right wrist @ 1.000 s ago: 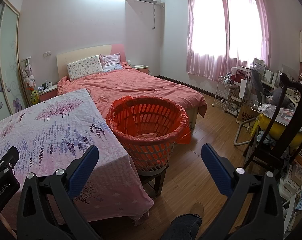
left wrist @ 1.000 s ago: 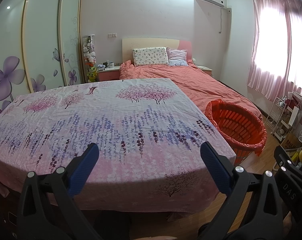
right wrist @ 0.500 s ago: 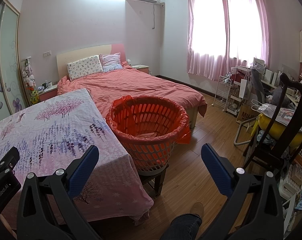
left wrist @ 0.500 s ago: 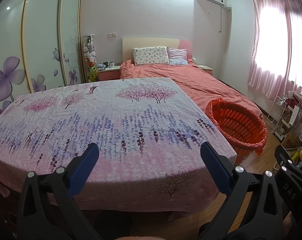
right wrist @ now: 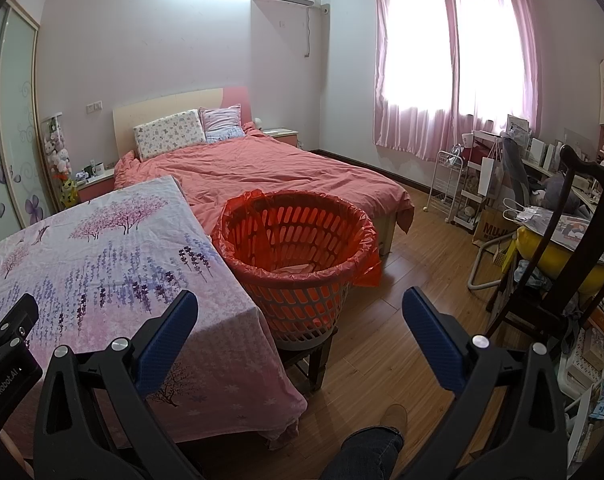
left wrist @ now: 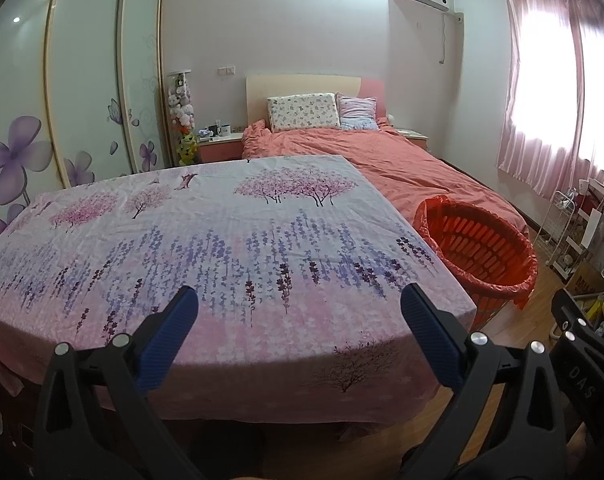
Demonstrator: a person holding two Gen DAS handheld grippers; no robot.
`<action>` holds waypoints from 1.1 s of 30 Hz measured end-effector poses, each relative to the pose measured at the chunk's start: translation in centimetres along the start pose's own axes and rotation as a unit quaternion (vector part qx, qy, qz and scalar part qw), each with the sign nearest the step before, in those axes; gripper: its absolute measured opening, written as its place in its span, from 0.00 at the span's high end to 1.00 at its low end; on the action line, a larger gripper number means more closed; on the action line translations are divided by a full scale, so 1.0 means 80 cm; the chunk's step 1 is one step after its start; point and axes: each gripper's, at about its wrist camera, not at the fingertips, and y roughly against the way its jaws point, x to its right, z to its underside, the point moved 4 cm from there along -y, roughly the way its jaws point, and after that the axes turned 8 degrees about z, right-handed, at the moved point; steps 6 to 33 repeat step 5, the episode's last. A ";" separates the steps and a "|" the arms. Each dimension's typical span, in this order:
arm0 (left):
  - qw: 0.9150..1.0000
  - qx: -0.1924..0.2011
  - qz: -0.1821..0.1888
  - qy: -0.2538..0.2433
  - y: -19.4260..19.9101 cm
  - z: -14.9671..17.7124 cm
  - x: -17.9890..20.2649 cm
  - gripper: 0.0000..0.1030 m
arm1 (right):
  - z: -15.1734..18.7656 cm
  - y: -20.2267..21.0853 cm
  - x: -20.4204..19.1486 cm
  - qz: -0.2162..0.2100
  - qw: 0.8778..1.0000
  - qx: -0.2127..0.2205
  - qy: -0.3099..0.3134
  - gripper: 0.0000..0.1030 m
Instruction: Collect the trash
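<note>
**A:** Item one, the receptacle?

**B:** Orange basket (right wrist: 297,258), slotted plastic, lined with a red bag (right wrist: 368,270) folded over the rim. It stands on a low dark stool (right wrist: 314,360) just beside the right edge of the cloth-covered table (left wrist: 221,240), with the bed (right wrist: 285,168) behind it. Something pale lies at the bottom – probably paper, but too indistinct to name.

**A:** Item two, trash still to collect?

**B:** None visible. The floral cloth is bare in both views. No loose scraps can be made out on the floor (right wrist: 402,320) either.

**A:** Handling notes, then?

**B:** Judgement only. The pale piece in the basket looks light and soft; scraps of that kind would crush easily and want a pinch across the bulk, not an edge. The basket should be light and fairly stiff, best taken at the rim. The liner is thin and slippery, likely to pull loose or tear if caught alone.

**A:** Item three, grippers?

**B:** Left gripper (left wrist: 297,308): jaws spread wide, nothing between the blue pads (left wrist: 169,340), nothing touched – it hovers at the near edge of the table. Right gripper (right wrist: 299,308): equally wide, empty, held above the floor near the table corner, facing the basket. A trouser leg and shoe (right wrist: 382,432) show below it.

**A:** Stage?

**B:** Seemingly at the end, or between items.
</note>
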 end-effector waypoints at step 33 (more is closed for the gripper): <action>1.000 -0.001 0.002 0.000 0.000 0.000 -0.001 0.04 | 0.000 0.000 -0.001 0.000 1.000 0.000 0.000 0.02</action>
